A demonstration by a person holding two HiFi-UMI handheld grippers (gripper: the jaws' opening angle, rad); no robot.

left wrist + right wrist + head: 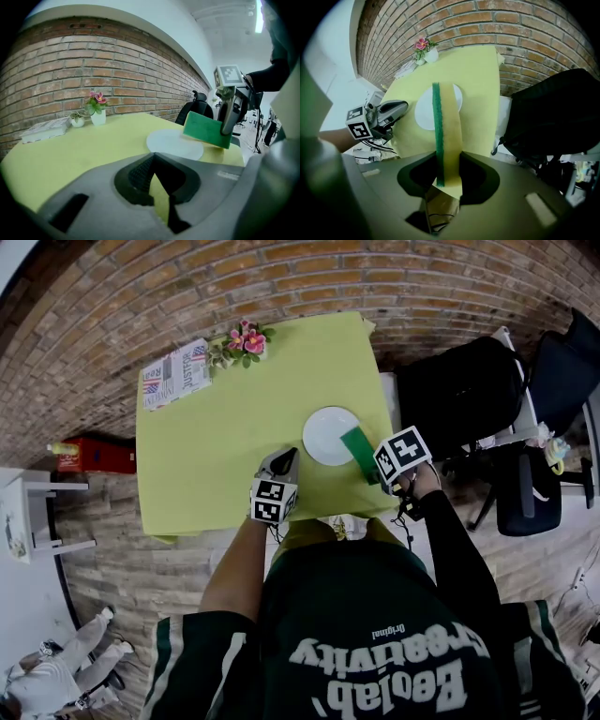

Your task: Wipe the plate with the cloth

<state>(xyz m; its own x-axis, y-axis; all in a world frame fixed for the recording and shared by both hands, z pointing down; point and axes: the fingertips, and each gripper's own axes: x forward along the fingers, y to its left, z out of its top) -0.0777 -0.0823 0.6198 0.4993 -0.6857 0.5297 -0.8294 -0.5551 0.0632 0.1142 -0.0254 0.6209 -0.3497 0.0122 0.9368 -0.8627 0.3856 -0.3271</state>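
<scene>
Plate (330, 435): white, lying unheld near the desk's (216, 446) right edge.
Cloth (357, 451): clamped by our right gripper (379, 476), over the plate's rim.
Left gripper (289, 454): closed, empty, beside the plate.
Risk: we judge wiping could slide the unsteadied plate off.

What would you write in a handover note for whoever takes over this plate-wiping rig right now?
Left gripper: shut, empty, low over the tablecloth near the white plate.
Right gripper: shut on the green-and-yellow sponge, held edge-on at the plate's right rim.
Done: the sponge is gripped and at the plate.
Left: wipe across the plate. I cannot tell whether the sponge touches it yet.
</scene>
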